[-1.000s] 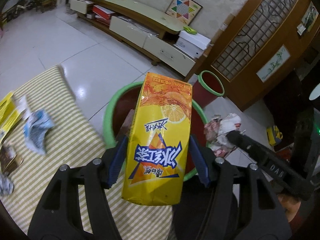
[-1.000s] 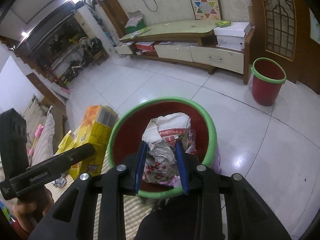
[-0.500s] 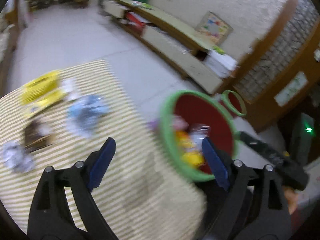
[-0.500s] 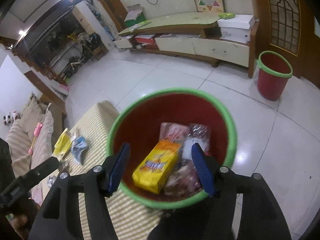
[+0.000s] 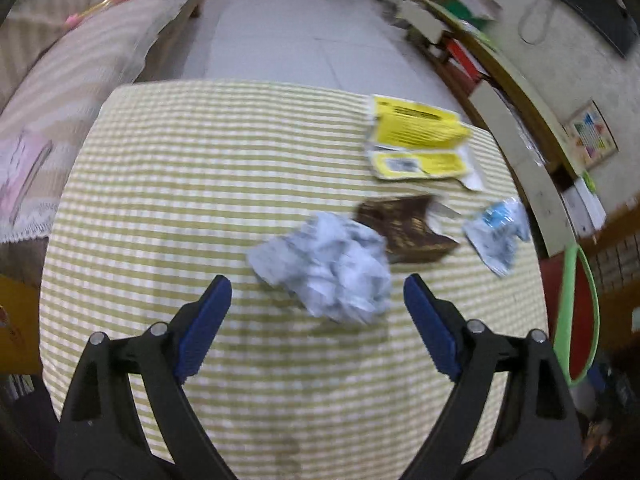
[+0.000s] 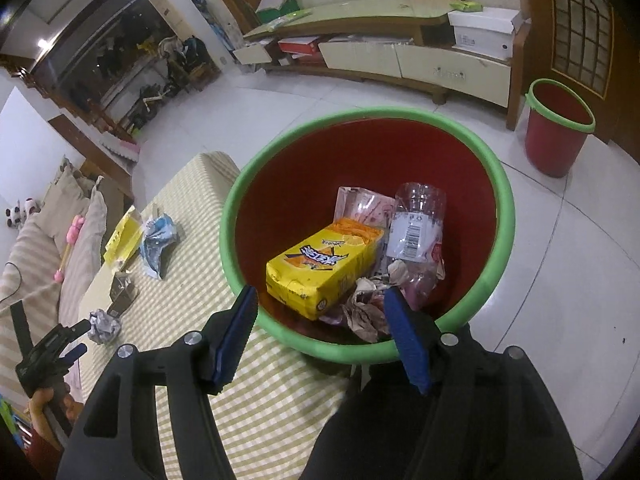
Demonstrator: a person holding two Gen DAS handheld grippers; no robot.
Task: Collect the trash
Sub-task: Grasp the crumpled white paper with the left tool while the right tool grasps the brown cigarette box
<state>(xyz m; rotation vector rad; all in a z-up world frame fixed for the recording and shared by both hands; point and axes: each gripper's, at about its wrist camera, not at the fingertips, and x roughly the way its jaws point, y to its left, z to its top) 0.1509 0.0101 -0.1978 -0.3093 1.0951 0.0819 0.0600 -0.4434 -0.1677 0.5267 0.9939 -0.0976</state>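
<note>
My left gripper (image 5: 318, 294) is open and empty, just short of a crumpled grey-white paper ball (image 5: 326, 266) on the striped tablecloth (image 5: 180, 184). Beyond the ball lie a brown wrapper (image 5: 404, 228), a blue-white wrapper (image 5: 498, 232) and a flattened yellow box (image 5: 418, 144). My right gripper (image 6: 320, 308) is open and empty over the near rim of the red bin with a green rim (image 6: 505, 216). Inside lie a yellow drink carton (image 6: 320, 266), a clear plastic bottle (image 6: 416, 228) and crumpled paper (image 6: 366, 312). The right wrist view also shows the left gripper (image 6: 74, 340) by the paper ball (image 6: 103, 326).
A second red bin (image 6: 556, 132) stands on the tiled floor by a low TV cabinet (image 6: 400, 52). A sofa with striped cushions (image 5: 76, 68) borders the table on the left. The bin's green rim (image 5: 580, 312) shows at the right edge of the left wrist view.
Both grippers opened: the yellow carton and the crumpled wrapper dropped into the bin. The left gripper swung left from the bin to the paper ball on the table.
</note>
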